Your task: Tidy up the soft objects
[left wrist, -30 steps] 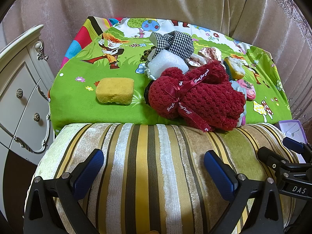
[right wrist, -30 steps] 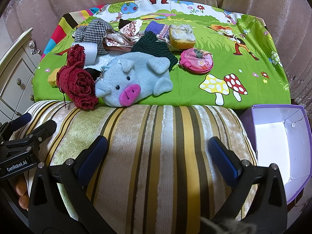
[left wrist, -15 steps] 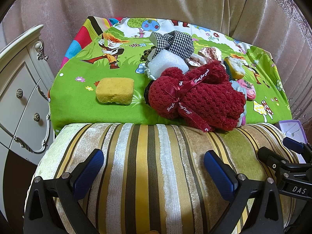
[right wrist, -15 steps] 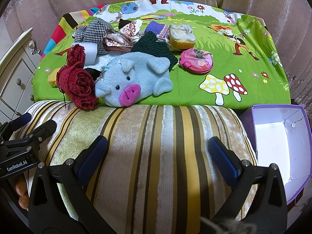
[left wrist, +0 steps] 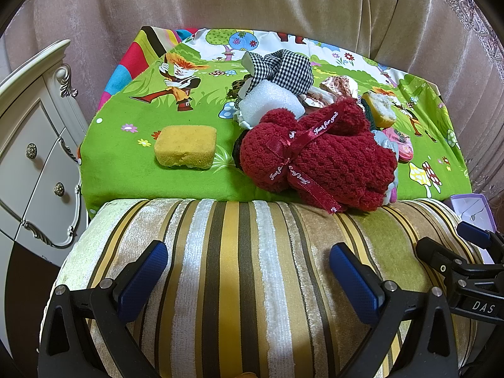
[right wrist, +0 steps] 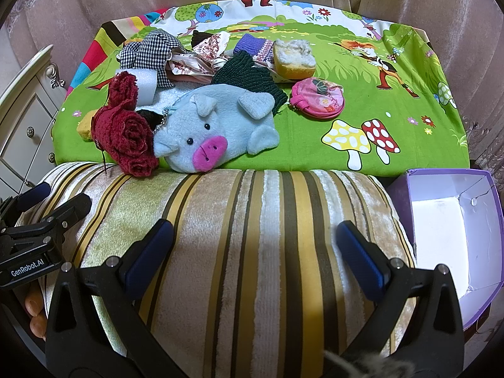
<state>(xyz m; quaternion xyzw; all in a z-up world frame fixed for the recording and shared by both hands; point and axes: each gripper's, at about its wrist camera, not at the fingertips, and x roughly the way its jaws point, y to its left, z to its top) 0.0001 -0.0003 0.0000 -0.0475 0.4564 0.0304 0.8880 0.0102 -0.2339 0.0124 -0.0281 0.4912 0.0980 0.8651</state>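
Note:
A heap of soft things lies on a cartoon-print green cloth. In the left wrist view I see a dark red knitted bundle tied with ribbon, a yellow sponge, white foam and checked fabric. The right wrist view adds a blue plush pig, a pink coin purse, a worn sponge and dark green knitwear. My left gripper and right gripper both stand open above a striped cushion, holding nothing.
An open purple box with a white inside stands right of the cushion. A white drawer cabinet is at the left. Pink curtains hang behind the cloth. Fingertips of a hand show at the lower left of the right wrist view.

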